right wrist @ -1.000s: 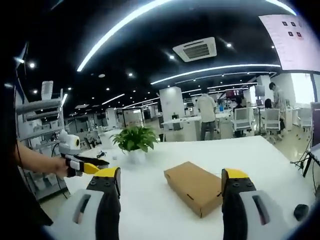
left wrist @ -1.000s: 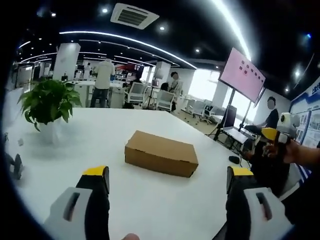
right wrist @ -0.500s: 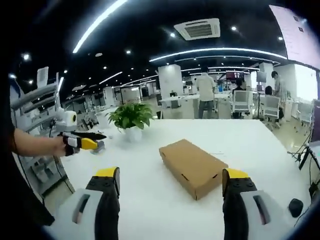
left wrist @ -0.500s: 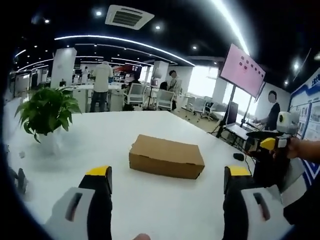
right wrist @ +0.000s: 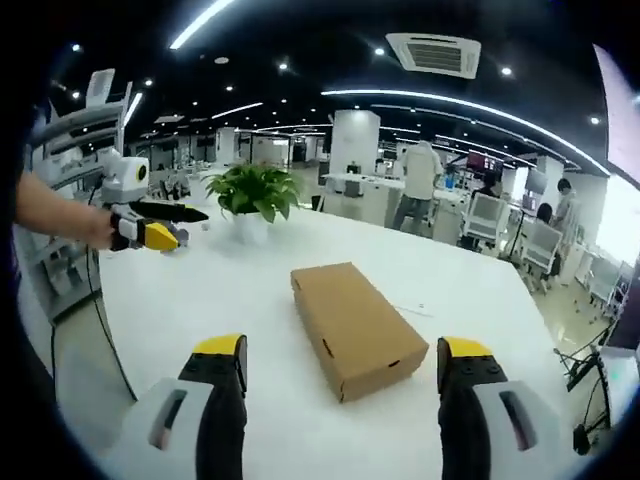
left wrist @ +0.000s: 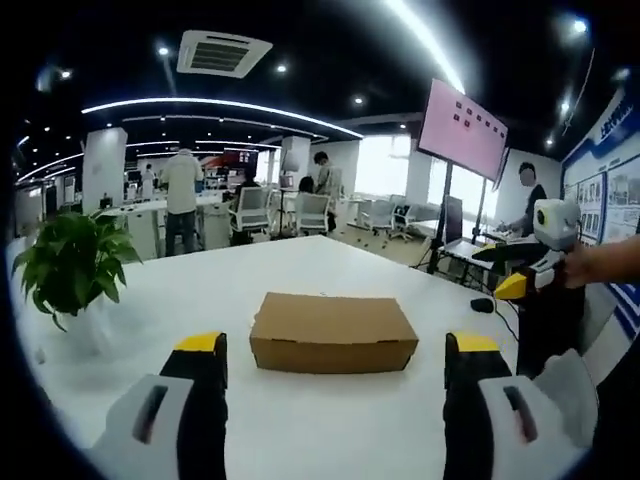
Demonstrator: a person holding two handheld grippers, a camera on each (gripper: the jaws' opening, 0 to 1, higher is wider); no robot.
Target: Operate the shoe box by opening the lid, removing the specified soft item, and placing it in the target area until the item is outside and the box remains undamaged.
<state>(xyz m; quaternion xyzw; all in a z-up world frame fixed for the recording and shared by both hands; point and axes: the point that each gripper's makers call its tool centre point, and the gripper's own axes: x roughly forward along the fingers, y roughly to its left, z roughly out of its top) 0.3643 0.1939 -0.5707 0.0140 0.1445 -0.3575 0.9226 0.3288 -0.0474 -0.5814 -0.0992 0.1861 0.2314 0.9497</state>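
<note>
Potted plant — white table — wall screen.

Before my jaws sits a shoe box of matt brown cardboard, on a smooth white table with slight sheen; my fingers look yellow-tipped plastic.

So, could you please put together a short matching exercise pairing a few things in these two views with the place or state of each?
Things:
1. shoe box
2. potted plant
3. left gripper
4. pink screen

Places or states:
A. up on a stand beyond the table, off to the right in the left gripper view
B. open, with nothing between the jaws
C. closed, lying flat in the middle of the white table
D. standing near the table's far left edge in the left gripper view

Pairs: 1-C, 2-D, 3-B, 4-A
</note>
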